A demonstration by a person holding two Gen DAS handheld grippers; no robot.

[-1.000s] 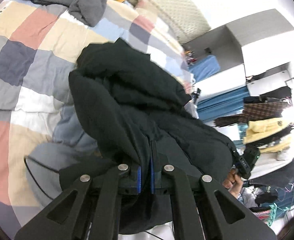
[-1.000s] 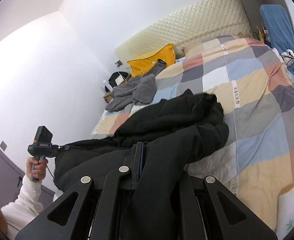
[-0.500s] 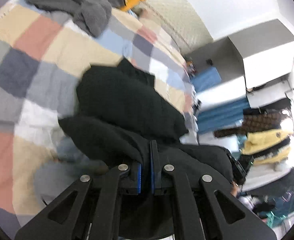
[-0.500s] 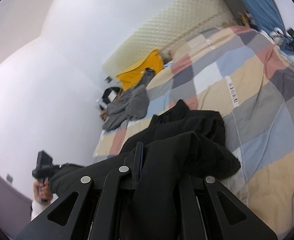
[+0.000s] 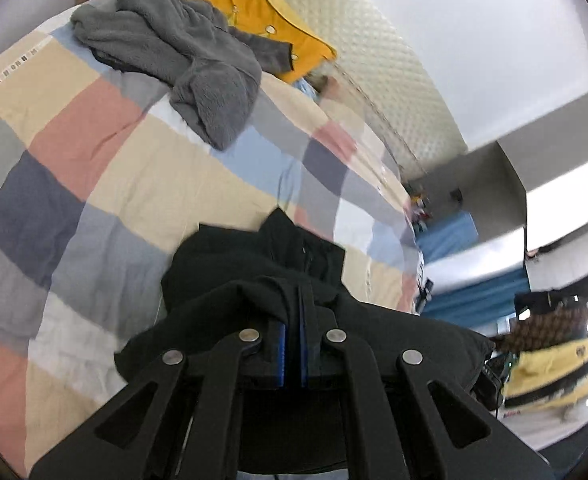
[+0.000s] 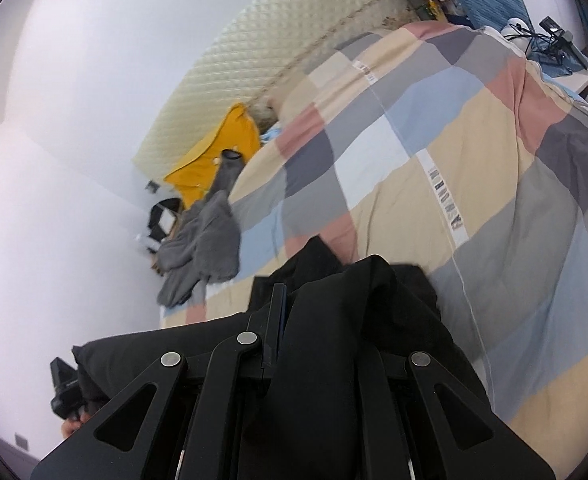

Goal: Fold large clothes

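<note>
Left wrist view is showing the left gripper (image 5: 291, 346) pinching a bunched black fabric garment (image 5: 253, 276), blue pads pressed together on the cloth. Over in the right wrist view, the right gripper (image 6: 279, 340) is clamping another part of the same garment, which is draping over its fingers. Both ends are hanging just above the checked pastel patchwork quilt (image 5: 93, 152) on the bed. Judging by the crumpled heap, folding is barely starting; spreading and every fold are remaining. Beyond the garment a grey fleece top (image 5: 181, 64) is lying beside a yellow cushion (image 5: 269, 36) against the cream quilted headboard (image 6: 277, 56).
</note>
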